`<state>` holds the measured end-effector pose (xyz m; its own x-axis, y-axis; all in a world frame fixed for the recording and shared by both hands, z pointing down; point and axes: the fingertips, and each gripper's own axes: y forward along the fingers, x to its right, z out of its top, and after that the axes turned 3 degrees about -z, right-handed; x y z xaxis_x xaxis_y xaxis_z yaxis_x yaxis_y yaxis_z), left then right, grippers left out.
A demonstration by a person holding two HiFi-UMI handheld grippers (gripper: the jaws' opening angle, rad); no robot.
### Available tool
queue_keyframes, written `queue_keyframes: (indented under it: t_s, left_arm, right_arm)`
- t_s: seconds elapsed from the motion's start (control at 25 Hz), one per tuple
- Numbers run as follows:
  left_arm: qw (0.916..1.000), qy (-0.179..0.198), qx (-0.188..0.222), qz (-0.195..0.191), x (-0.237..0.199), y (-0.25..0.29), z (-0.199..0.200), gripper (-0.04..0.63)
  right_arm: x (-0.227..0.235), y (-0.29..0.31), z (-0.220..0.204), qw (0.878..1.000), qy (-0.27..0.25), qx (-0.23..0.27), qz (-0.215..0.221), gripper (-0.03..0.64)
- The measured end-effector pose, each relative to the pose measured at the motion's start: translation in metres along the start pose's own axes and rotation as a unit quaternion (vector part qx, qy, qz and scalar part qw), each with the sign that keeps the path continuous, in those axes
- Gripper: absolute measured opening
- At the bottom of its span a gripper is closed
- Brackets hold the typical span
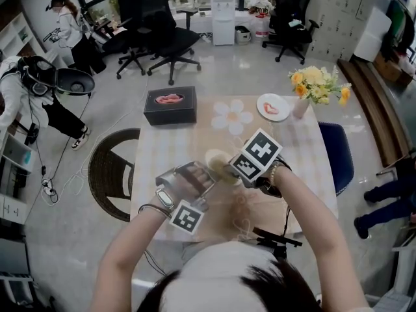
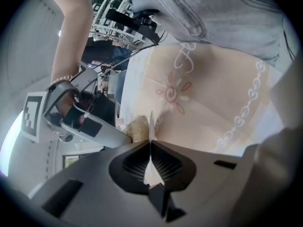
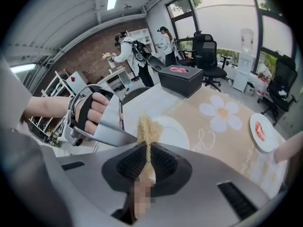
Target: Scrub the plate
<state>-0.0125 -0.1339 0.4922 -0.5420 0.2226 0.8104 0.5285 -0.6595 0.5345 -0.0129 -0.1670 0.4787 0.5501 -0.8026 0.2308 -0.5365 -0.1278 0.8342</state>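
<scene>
The left tongs (image 2: 150, 148) were closed on the rim of the white plate (image 3: 174, 132). The plate showed only as a thin edge between the jaws and was held over the middle of the bench (image 1: 305, 155). The right tongs (image 3: 147, 149) were closed on a straw-coloured scrubber (image 3: 147, 128), and its frayed end was at the plate's face. At the far end of the bench stood a black box (image 1: 170, 106) and a vase of flowers (image 1: 315, 86).

Office space, swivel chairs (image 1: 170, 41), water dispenser (image 1: 223, 15), shelving (image 3: 64, 86), brick wall (image 3: 94, 46)
</scene>
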Motion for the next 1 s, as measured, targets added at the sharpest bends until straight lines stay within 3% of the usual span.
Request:
queue_keyframes:
  t_s: [0.48,1.0]
  left_arm:
    - [0.9999,0.010,0.000,-0.010,0.012,0.002,0.001,0.017]
    - [0.9999,0.005,0.007,-0.014,0.014,0.004,0.002,0.018]
  right_arm:
    - [0.007,0.011,-0.002,0.999,-0.013,-0.028,0.011,0.032]
    - [0.045,0.025,-0.015,0.998,0.001,-0.056,-0.036,0.032]
